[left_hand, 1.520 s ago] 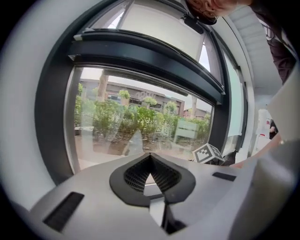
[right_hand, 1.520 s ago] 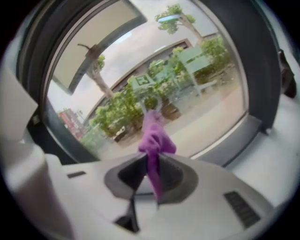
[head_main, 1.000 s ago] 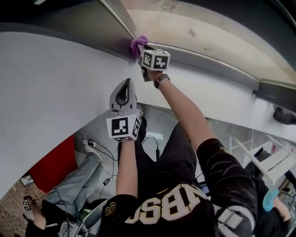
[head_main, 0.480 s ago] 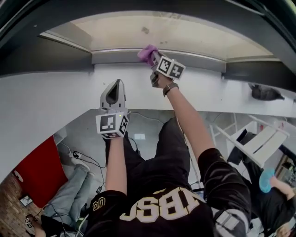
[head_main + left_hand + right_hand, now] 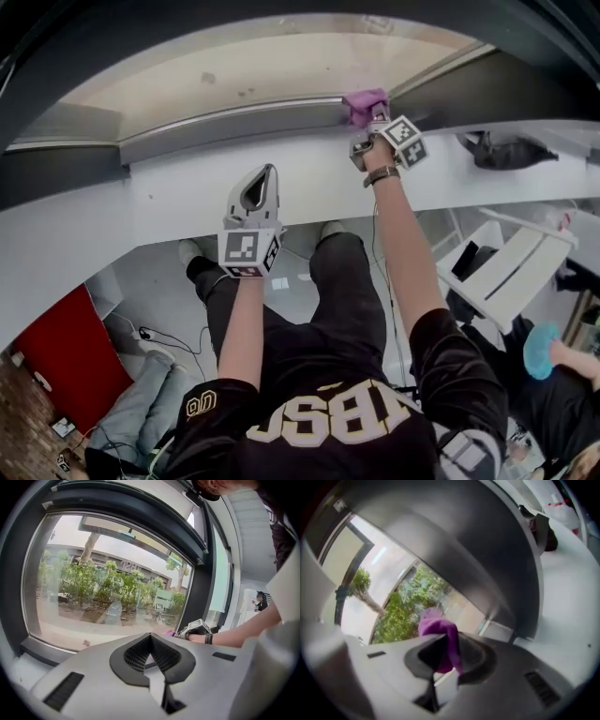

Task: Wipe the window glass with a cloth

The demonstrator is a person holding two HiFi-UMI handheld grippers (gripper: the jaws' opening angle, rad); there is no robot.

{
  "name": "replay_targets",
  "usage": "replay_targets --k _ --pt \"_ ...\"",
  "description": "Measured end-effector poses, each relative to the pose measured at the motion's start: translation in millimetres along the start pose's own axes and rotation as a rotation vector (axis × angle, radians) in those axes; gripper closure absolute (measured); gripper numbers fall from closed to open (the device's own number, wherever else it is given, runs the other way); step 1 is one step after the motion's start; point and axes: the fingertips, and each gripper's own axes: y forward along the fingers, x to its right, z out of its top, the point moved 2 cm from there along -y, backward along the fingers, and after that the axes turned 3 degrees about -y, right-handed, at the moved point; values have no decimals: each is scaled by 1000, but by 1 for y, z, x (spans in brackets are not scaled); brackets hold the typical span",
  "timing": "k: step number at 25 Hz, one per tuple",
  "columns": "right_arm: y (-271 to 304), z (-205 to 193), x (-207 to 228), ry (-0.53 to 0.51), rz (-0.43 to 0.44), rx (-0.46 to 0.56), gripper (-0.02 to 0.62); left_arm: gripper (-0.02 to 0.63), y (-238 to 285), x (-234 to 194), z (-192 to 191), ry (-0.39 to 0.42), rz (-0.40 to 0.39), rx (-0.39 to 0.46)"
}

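Note:
A purple cloth point(image 5: 439, 637) is pinched in my right gripper point(image 5: 446, 660), which is shut on it. In the head view the cloth point(image 5: 365, 106) presses at the lower right corner of the window glass point(image 5: 244, 70), beside the dark frame, with the right gripper point(image 5: 376, 126) just below it. My left gripper point(image 5: 255, 195) hangs lower and to the left, away from the glass, over the white sill wall. Its jaws are together and hold nothing point(image 5: 151, 657). The left gripper view shows the window glass point(image 5: 103, 588) and the right gripper's marker cube point(image 5: 197, 628) at the pane's lower right.
A dark window frame point(image 5: 506, 80) borders the pane. A white sill point(image 5: 187, 178) runs under it. A dark object point(image 5: 502, 150) lies on the sill to the right. White furniture point(image 5: 511, 267) and a seated person point(image 5: 150, 412) are below.
My right gripper has swept the purple cloth along the bottom edge of the glass from the left side to the lower right corner. The left gripper stayed shut and away from the pane.

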Motion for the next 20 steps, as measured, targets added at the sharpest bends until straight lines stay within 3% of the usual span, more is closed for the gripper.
replay_targets --k 5,10,14,16,20 --pt "-40 -10 -30 -47 61 -93 518 589 -1 25 35 13 36 1" --pt "-145 -25 -130 -310 189 -164 520 589 -51 44 114 -18 81 26" --pt "-229 -25 -225 -537 304 -108 520 589 -93 50 174 -67 70 83" --pt "-267 -26 -274 -661 353 -42 520 589 -116 50 204 -53 35 125" --pt "-347 -35 -356 -812 383 75 520 589 -177 47 253 24 -2 162"
